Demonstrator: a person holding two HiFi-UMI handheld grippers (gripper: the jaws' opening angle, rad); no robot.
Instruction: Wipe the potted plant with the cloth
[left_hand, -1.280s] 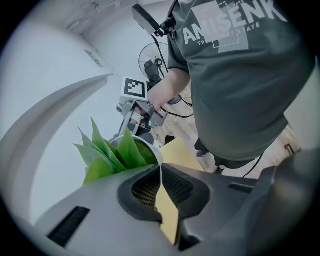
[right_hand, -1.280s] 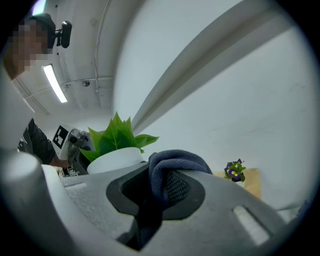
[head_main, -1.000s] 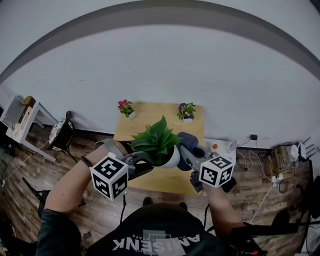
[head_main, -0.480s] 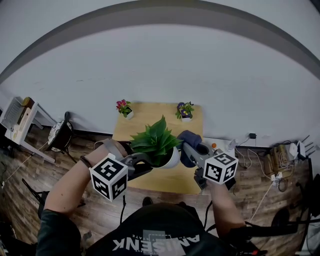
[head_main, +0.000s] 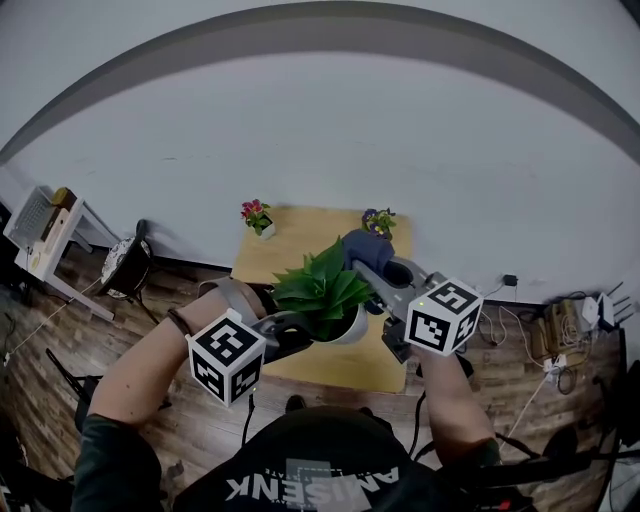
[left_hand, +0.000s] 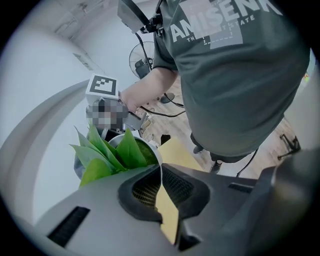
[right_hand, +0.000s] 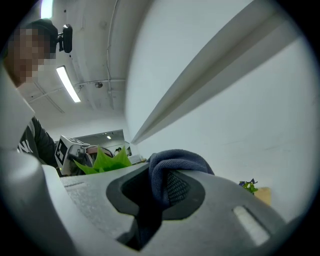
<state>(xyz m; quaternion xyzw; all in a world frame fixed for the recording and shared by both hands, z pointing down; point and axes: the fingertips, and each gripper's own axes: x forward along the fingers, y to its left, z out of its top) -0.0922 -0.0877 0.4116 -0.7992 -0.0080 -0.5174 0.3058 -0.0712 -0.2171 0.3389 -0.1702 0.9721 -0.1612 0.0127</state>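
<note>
a small wooden table (head_main: 305, 235) stands with its far edge against a plain white wall, with wood floor on the other three sides.

left gripper (left_hand: 160, 172): jaws closed tight on the thin white rim of the potted plant (left_hand: 112, 152), nothing else between them. in the head view the pot is over the near half of the table, close to the front edge. whether its base rests on the top cannot be told.

right gripper (right_hand: 159, 187): jaws closed on a fold of dark blue cloth (right_hand: 175, 160), which bulges out over the tips. the cloth is at the far right side of the leaves, level with their tops, touching or just beside them.

writing: the person's grey shirt (left_hand: 235, 75) carries white letters reading "amisenk". the smaller line beneath is not legible.

edges and room: a pink-flowered pot (head_main: 255, 215) and a purple-flowered pot (head_main: 377, 222) occupy the far corners, well apart from the held plant, with bare tabletop between them. a fan (head_main: 125, 265) stands on the floor to the left, and cables (head_main: 555, 335) lie to the right.
</note>
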